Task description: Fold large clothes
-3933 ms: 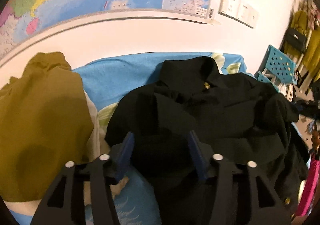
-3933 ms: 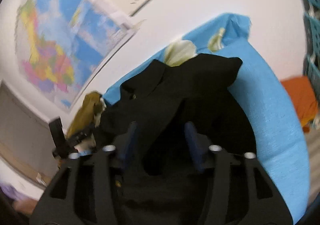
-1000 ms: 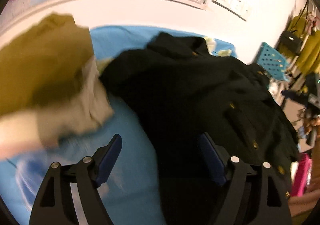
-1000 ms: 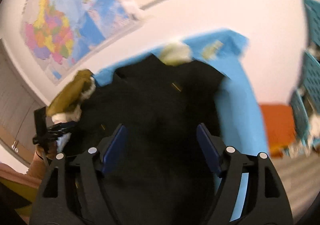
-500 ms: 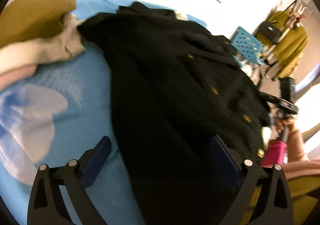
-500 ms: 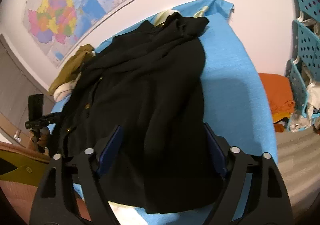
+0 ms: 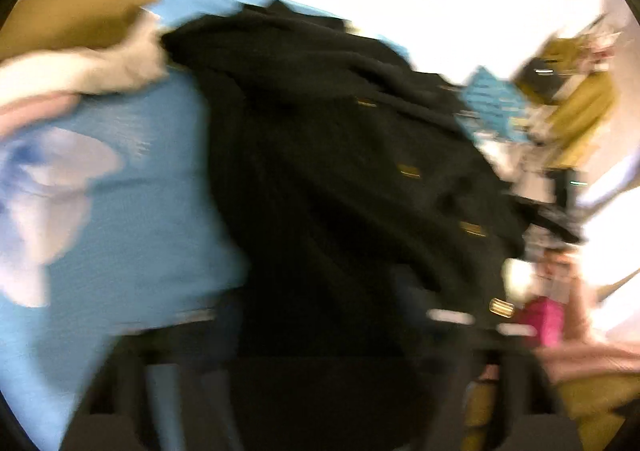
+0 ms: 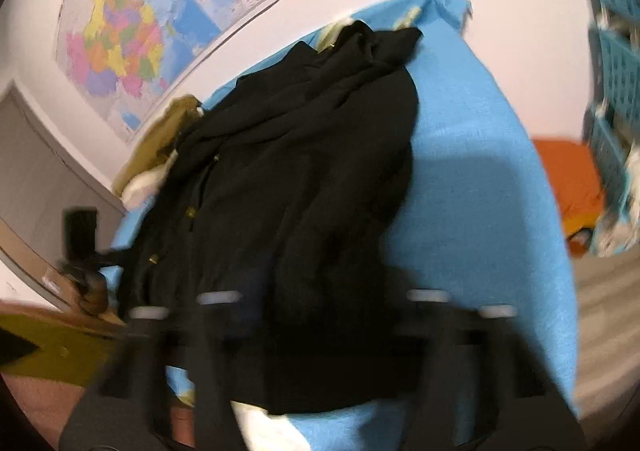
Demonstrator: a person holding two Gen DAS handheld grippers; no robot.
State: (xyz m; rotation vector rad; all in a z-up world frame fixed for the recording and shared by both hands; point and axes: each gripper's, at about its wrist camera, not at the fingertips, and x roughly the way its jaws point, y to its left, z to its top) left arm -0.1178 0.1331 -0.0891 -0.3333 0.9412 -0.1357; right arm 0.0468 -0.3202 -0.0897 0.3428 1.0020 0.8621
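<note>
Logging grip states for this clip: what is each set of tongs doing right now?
Left tongs: closing over the black coat; too blurred to tell a grip.
Right tongs: closing at the coat's near hem; grip cannot be told.

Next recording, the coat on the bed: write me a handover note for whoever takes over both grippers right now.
Left gripper: jaws closing over the near hem of the black coat; blur hides whether it is pinched.
Right gripper: jaws closing at the hem too, fabric between them.
Coat lies spread lengthwise on the blue bedsheet, collar toward the wall; an olive garment sits beside it.
Done: coat laid out. Left: every fold.
</note>
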